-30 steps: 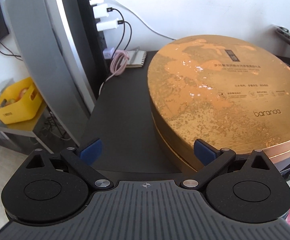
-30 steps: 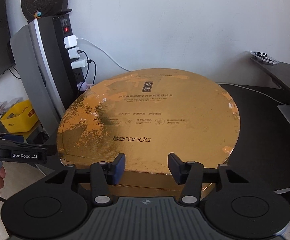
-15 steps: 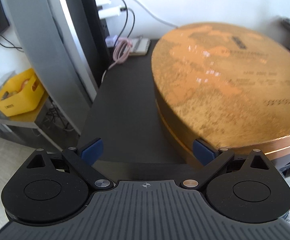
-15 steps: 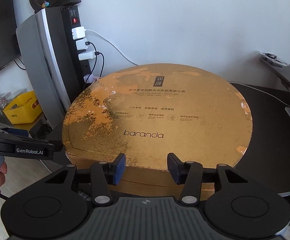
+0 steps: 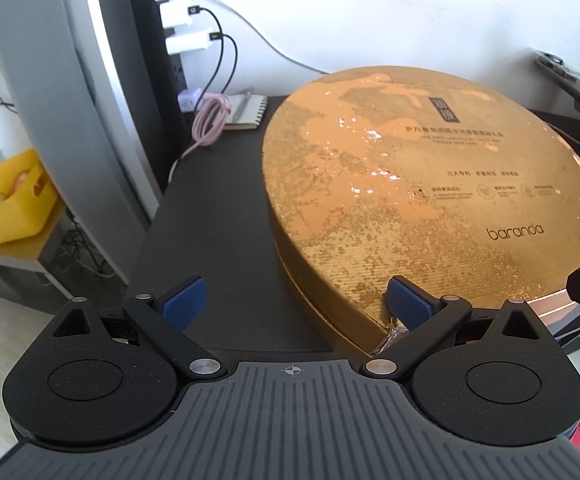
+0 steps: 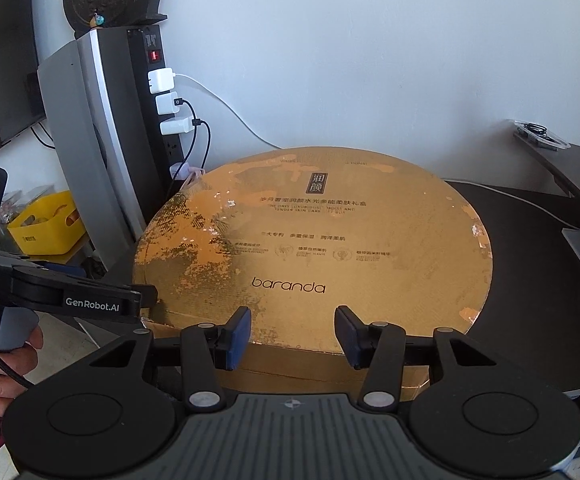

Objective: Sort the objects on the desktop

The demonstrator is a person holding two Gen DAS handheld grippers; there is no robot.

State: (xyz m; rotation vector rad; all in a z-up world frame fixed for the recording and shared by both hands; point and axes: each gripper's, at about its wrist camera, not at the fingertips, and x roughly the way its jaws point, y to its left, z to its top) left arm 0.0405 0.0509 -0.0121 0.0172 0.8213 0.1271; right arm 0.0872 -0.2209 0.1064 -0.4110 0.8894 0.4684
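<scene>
Both views are brightly lit by daylight, and the white wall (image 6: 370, 60) is washed out towards overexposure. Small specular glints are scattered across the gold foil lid (image 5: 370, 152), which is rendered sharply, lettering included. Strong fisheye bending is seen at the frame edges, with dark vignetted corners, and a soft shadow is cast beneath the lid's rim.
</scene>
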